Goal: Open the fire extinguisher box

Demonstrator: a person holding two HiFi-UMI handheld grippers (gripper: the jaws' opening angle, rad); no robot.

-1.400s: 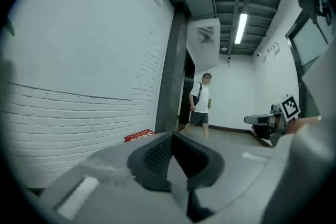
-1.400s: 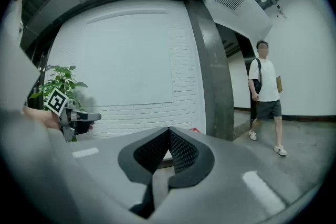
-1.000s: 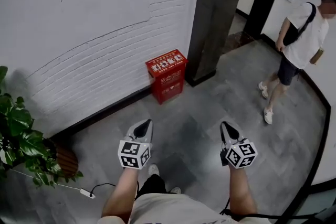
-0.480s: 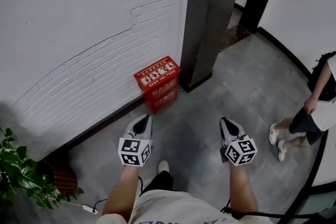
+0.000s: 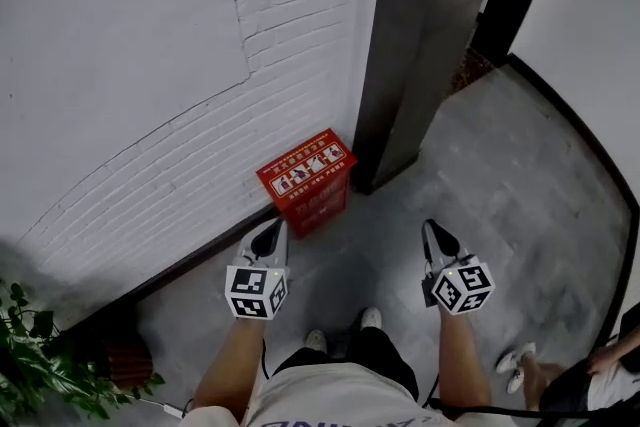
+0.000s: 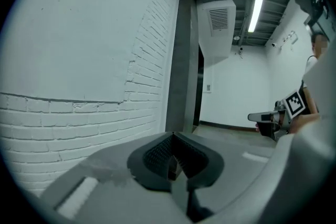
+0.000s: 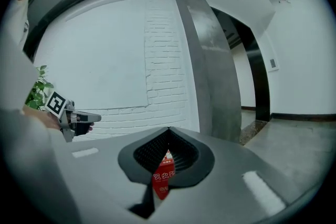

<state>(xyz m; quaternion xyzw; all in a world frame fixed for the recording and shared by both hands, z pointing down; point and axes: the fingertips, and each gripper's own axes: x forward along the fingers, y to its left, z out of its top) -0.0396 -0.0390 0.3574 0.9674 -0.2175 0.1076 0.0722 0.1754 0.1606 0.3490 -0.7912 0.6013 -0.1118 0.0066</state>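
Observation:
The red fire extinguisher box (image 5: pixel 307 180) stands on the grey floor against the white brick wall, beside a dark pillar; its lid with pictograms is down. My left gripper (image 5: pixel 272 233) is shut and empty, just in front of the box's left corner and apart from it. My right gripper (image 5: pixel 437 235) is shut and empty, further right over bare floor. In the right gripper view the box (image 7: pixel 164 176) shows as a red sliver through the slot below the right gripper's (image 7: pixel 168 129) tips. In the left gripper view the left gripper (image 6: pixel 173 135) faces wall and pillar.
The dark grey pillar (image 5: pixel 410 65) rises right of the box, with a dark doorway behind it. A potted plant (image 5: pixel 40 365) stands at lower left. A bystander's shoe (image 5: pixel 518 363) shows at lower right. The white brick wall (image 5: pixel 150 75) fills the left.
The box has come closer to both grippers as I walked toward it. The bystander has slid from upper right to the bottom right corner. Both grippers stay shut.

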